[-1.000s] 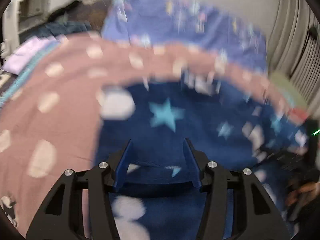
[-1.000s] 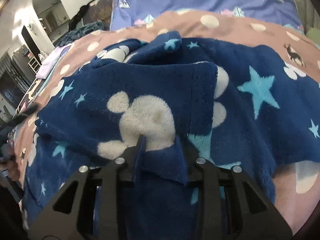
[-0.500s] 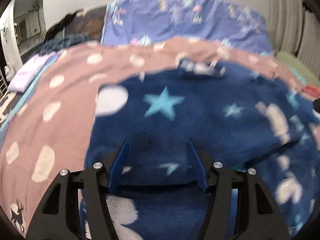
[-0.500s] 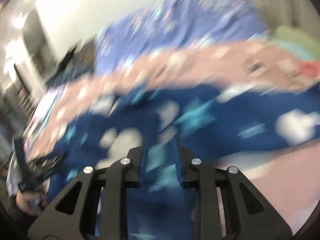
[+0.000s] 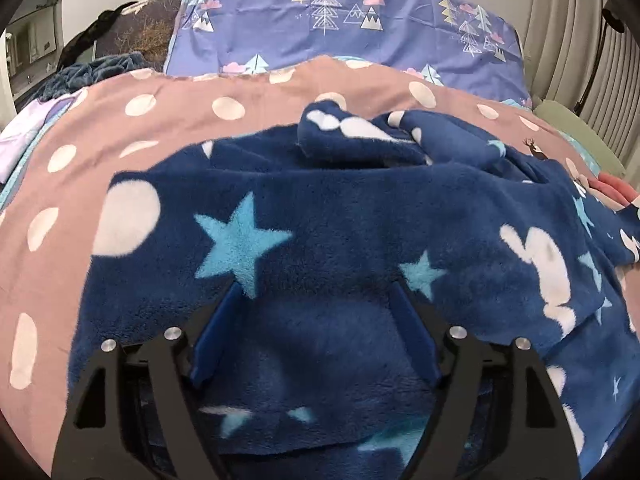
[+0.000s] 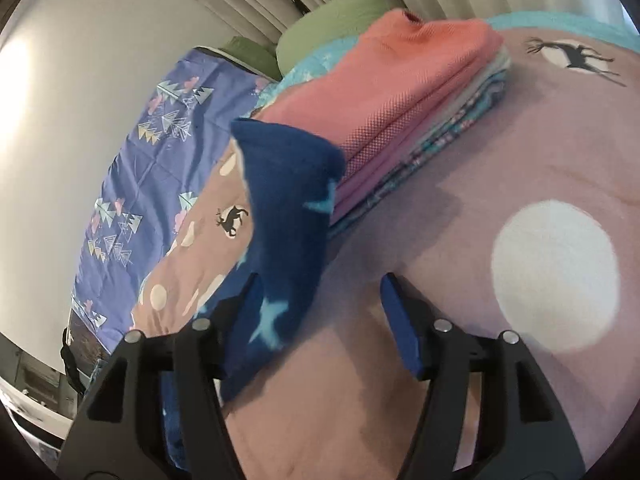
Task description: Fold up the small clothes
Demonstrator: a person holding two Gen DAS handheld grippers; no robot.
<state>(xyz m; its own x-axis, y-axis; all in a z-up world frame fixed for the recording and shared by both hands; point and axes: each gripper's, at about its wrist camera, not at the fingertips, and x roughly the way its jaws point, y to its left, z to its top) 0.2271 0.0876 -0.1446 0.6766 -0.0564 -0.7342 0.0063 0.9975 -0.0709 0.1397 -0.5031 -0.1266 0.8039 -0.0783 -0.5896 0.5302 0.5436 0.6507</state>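
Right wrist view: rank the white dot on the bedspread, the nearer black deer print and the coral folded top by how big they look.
1. coral folded top
2. white dot, though it lies nearer the camera, so it may look enlarged
3. black deer print, clearly smallest

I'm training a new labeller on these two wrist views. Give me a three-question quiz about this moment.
1. True or false: the left gripper is clamped shut on the navy fleece garment.
2. Which item tops the folded stack in the right wrist view? A green, B coral, C navy.
3. Fill in: the bed cover is pink with white ____.

Key: 1 false, its jaws stand apart. 2 B. 3 dots.
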